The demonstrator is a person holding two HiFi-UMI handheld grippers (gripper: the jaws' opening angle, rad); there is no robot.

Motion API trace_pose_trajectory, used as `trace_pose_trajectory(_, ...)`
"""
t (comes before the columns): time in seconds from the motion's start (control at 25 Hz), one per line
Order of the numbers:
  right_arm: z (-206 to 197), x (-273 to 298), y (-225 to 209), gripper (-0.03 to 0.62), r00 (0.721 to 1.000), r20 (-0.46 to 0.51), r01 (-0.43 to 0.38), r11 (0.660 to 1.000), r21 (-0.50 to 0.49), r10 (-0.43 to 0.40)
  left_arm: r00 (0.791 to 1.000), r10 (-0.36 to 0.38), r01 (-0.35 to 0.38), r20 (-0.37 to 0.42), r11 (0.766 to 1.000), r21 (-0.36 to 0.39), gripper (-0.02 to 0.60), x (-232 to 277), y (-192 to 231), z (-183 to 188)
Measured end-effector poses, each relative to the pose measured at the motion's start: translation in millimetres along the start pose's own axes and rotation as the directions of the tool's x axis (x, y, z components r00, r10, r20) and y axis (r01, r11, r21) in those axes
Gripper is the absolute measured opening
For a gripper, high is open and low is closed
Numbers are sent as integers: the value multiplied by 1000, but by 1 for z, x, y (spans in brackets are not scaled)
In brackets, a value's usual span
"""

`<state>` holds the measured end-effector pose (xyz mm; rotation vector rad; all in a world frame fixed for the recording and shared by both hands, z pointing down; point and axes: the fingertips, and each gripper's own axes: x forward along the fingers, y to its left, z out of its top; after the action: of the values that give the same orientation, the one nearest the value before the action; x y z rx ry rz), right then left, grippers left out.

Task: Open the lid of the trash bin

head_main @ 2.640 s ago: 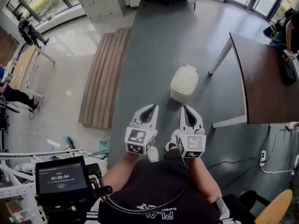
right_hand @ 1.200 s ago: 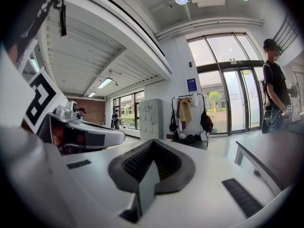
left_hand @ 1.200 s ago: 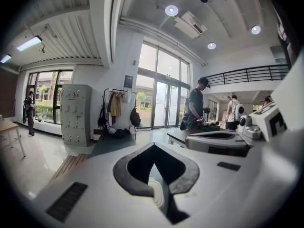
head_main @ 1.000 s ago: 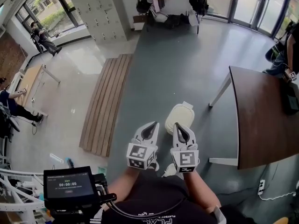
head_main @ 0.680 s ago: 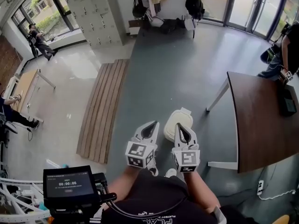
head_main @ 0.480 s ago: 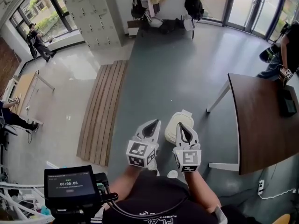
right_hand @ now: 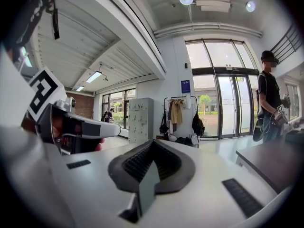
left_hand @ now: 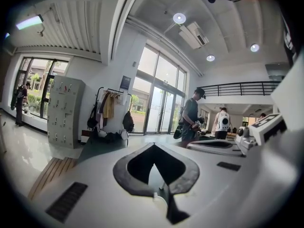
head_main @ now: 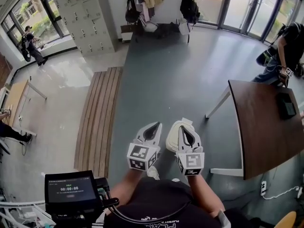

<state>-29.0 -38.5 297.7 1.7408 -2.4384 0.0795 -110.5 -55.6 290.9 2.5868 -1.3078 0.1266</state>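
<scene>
Nearer than before, the trash bin [head_main: 172, 135] stands just past my right gripper [head_main: 182, 127], lid down. That claw and my left gripper [head_main: 155, 125] are closed, empty (approach step); next, reach the lid's edge.

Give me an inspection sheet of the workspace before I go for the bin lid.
Surface: grey floor.
Job's things: cream trash bin standing on the floor, lid looks closed.
Clutter: black device on the brown table.
Grippers: left gripper shut, empty; right gripper shut, empty, overlapping the bin in the head view.
Cables: white cable on the floor near the table.
Surroundings: wooden slats, lockers, person beyond the table.
</scene>
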Motion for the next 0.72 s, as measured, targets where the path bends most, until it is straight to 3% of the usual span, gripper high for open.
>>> trace_pose_trajectory(0.36, -2, 18, 7, -2, 999, -29, 45, 999, 8, -45, 1000, -24, 24, 0, 1000, 18, -2, 13, 28, 6)
trace_pose_trajectory(0.72, -12, 33, -18, -2, 998, -59, 29, 1000, 9, -28, 999, -26, 26, -32, 1000, 10, -2, 46, 20, -6)
